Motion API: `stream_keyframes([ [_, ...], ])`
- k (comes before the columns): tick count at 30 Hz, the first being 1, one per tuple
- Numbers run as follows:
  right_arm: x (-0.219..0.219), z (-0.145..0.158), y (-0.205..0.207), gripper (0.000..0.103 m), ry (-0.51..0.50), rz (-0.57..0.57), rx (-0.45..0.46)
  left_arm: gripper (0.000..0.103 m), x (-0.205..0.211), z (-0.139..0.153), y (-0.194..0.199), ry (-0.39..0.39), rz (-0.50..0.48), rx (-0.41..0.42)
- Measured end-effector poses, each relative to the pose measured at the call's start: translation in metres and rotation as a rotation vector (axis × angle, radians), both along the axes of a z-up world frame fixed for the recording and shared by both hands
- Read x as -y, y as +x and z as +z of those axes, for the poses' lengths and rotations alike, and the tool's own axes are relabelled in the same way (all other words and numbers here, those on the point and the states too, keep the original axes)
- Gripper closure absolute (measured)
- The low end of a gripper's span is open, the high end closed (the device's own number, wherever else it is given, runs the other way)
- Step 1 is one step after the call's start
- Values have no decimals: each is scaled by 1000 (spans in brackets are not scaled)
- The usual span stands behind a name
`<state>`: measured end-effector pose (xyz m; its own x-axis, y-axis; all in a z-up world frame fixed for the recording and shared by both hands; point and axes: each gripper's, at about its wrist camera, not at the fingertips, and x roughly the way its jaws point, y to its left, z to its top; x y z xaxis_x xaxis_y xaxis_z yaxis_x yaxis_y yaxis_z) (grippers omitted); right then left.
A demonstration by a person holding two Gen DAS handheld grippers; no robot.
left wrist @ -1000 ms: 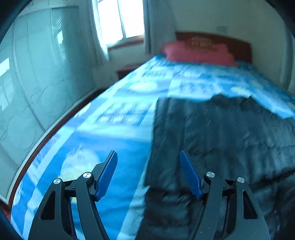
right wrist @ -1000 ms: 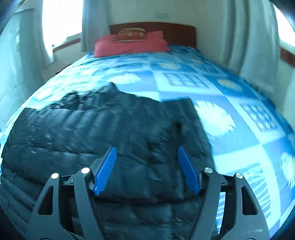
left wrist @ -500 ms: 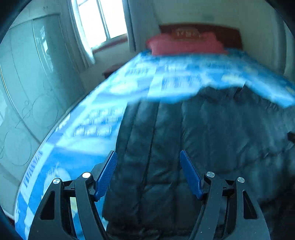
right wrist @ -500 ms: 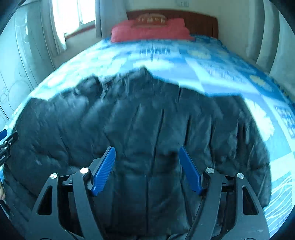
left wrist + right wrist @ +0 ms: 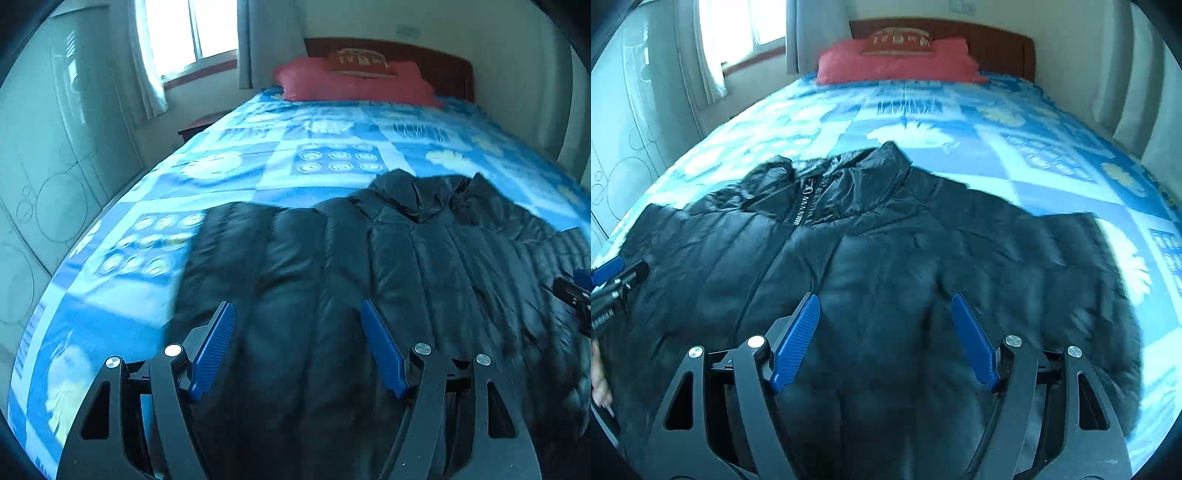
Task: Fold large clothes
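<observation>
Both claws now farther back, jacket [image 5: 886, 258] spread beneath.

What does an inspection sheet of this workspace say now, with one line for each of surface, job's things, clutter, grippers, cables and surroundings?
Surface: bed with a blue patterned cover; the half toward the headboard is bare.
Job's things: black puffer jacket spread flat, front up, collar toward the headboard, zipper open at the neck.
Clutter: red pillow at the headboard, with a small patterned cushion on it.
Grippers: left gripper open over the jacket's left part; right gripper open over its middle; neither grips fabric.
Cables: nothing seen.
Surroundings: wooden headboard, window with curtains, pale wardrobe doors on the left.
</observation>
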<state>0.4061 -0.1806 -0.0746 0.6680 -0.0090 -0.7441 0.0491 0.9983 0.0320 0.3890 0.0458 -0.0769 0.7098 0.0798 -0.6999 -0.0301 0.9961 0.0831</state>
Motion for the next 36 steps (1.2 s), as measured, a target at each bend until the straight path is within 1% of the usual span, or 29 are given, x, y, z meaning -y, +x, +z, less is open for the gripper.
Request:
stream_keyframes([
  [2,8,0,-26,30,-10,-10,-2,33,-15,3,-21,3,34,20],
  [4,15,-10,-35,30,-37,-36,-38,33,-34,-6,-33,-3,76,10],
  [5,19,-20,-37,30,-50,-50,-67,33,-39,-14,-32,3,86,-19],
  [6,24,-31,-39,29,-19,-49,-76,31,-42,-23,-30,-4,88,-56],
  [7,26,-36,-39,28,-6,-50,-66,31,-49,-35,-25,-51,81,-97],
  [8,25,-37,-39,28,-9,-53,-67,31,-52,-42,-21,-82,75,-119],
  [9,23,-35,-37,27,-23,-56,-70,31,-53,-43,-20,-87,75,-124],
  [11,24,-26,-40,27,-10,-60,-72,31,-52,-35,-25,-79,77,-112],
  [12,28,-18,-48,28,4,-71,-79,31,-52,-29,-31,-81,75,-105],
  [14,36,-2,-76,27,18,-84,-70,31,-58,-12,-59,-117,53,-97],
  [15,40,4,-93,25,14,-87,-69,32,-60,-9,-69,-122,44,-96],
  [17,49,10,-124,24,8,-89,-74,32,-67,0,-112,-116,7,-102],
  [18,56,12,-148,23,9,-99,-85,31,-68,1,-126,-112,-7,-107],
  [20,72,8,-196,23,24,-132,-135,31,-80,0,-177,-110,-21,-125],
  [21,79,5,-216,23,35,-147,-153,31,-83,-1,-190,-121,-21,-135],
  [23,92,0,-258,23,57,-192,-169,30,-96,-7,-231,-178,-3,-175],
  [25,108,-8,-308,25,122,-249,-189,30,-108,-14,-269,-260,31,-216],
  [26,113,-11,-323,26,155,-264,-196,30,-111,-17,-282,-288,40,-231],
  [27,119,-15,-344,33,198,-285,-206,30,-116,-22,-301,-334,50,-254],
  [28,123,-19,-362,37,230,-302,-218,30,-117,-26,-312,-371,53,-270],
  [29,126,-22,-377,38,246,-310,-224,30,-119,-30,-324,-421,51,-287],
  [30,125,-23,-387,40,254,-315,-222,28,-119,-32,-335,-467,45,-287],
  [31,126,-24,-396,40,266,-315,-213,25,-118,-31,-345,-482,36,-271],
  [32,126,-25,-406,40,285,-310,-201,25,-115,-31,-352,-489,23,-261],
  [35,124,-28,-420,40,350,-297,-178,25,-104,-31,-365,-536,-20,-270],
  [36,120,-27,-422,40,357,-291,-172,25,-99,-31,-367,-548,-33,-274],
])
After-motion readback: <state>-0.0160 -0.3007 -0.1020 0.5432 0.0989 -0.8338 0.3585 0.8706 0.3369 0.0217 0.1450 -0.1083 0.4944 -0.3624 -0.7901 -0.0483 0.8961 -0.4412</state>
